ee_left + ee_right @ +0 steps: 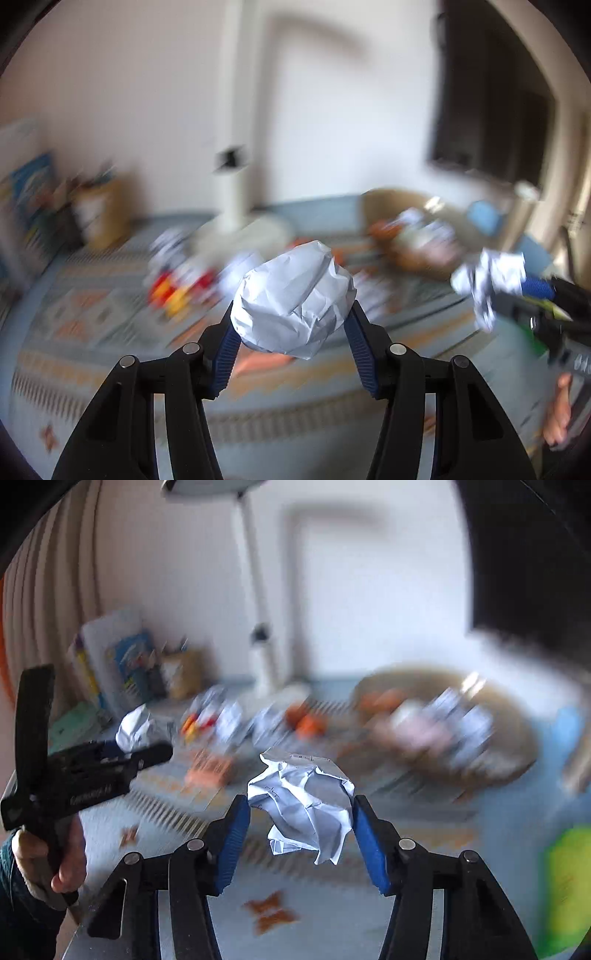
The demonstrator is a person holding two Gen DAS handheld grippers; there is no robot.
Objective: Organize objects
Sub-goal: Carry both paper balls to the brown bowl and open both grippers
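The left hand-held gripper (293,317) pinches a paper ball (295,299), and the right hand-held gripper (301,816) pinches crumpled paper (306,805). A basket (517,738), probably the goal, lies upper right, nearer the right one. Below is a patterned rug (92,314) with blurred clutter; white walls behind.

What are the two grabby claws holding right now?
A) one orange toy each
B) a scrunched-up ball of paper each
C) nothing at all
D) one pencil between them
B: the left gripper is shut on a crumpled paper ball, and the right gripper pinches another crumpled paper between its blue pads.
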